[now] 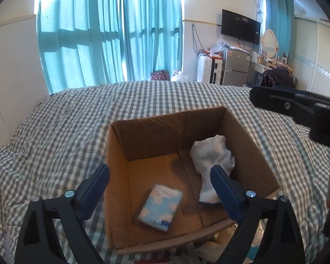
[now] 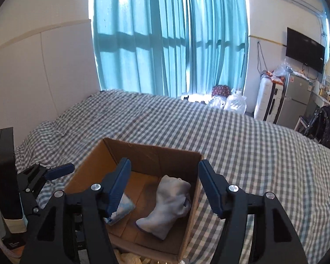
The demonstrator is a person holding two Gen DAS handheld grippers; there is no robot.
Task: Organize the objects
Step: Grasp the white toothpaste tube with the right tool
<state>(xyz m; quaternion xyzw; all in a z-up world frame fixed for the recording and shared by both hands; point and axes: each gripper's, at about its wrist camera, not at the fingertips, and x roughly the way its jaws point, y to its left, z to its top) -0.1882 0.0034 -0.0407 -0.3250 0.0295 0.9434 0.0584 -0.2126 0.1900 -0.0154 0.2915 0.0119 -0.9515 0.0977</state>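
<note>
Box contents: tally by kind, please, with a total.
Tissue packs, blue and white: 1
White socks: 1
Total in the box: 2
Both grippers are open and empty.

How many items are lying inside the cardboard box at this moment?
2. A blue tissue pack lies on the floor of the cardboard box, toward its near left; white socks lie along its right side. The near wall may hide something small.
</note>
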